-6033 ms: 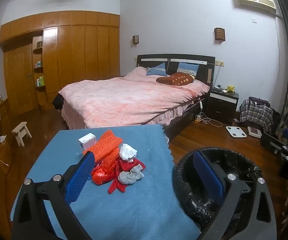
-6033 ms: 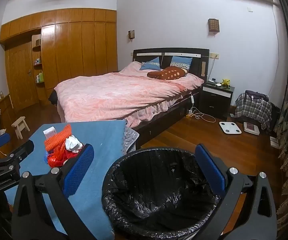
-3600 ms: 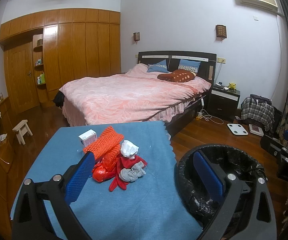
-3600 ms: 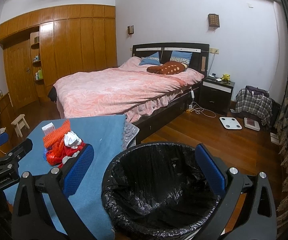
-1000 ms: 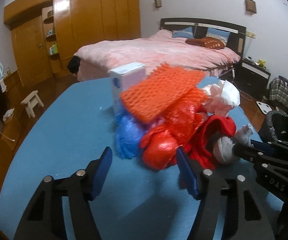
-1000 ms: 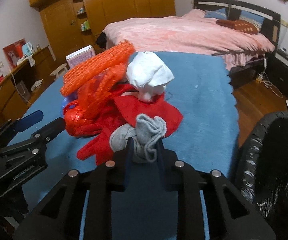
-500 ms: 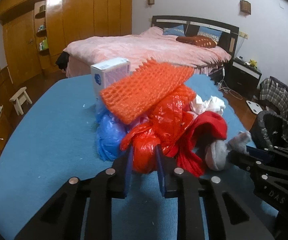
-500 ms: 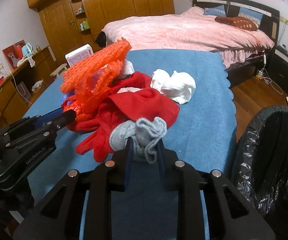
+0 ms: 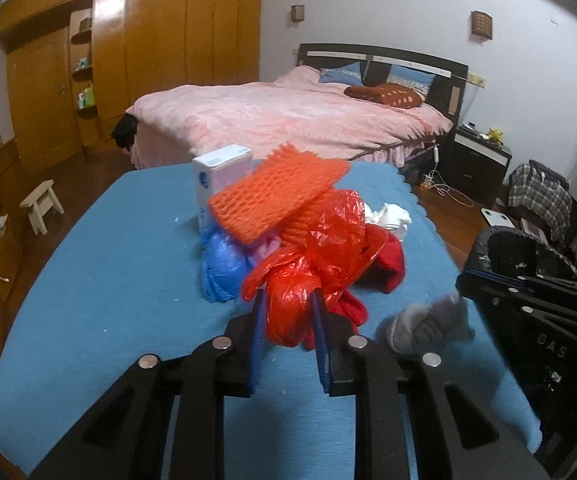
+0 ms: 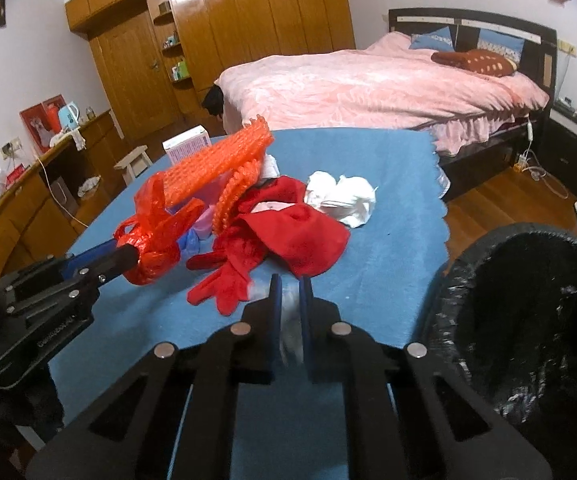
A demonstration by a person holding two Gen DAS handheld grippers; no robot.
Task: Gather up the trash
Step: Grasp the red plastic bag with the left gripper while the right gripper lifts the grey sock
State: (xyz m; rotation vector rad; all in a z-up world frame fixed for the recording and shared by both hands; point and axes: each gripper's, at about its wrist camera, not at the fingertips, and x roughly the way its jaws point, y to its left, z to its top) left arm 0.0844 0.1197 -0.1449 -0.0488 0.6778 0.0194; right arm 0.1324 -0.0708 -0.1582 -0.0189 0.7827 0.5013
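Red plastic bag [image 9: 308, 280], above the blue table [image 9: 120, 280]: your left gripper [image 9: 288, 312] clamps it. Grey sock [image 9: 428, 326]: your right gripper [image 10: 288, 300] pinches it, blurred in its own view. Lined bin [image 10: 528, 320] alongside.

On my right gripper [image 9: 544, 344] body I can read "DAS". Lettering on my left gripper [image 10: 58, 334] body is too blurred to read.

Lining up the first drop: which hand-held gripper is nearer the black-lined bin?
Right. The right hand-held gripper, shut on the grey sock, sits beside the bin; the left hand-held gripper grips the red bag farther left.
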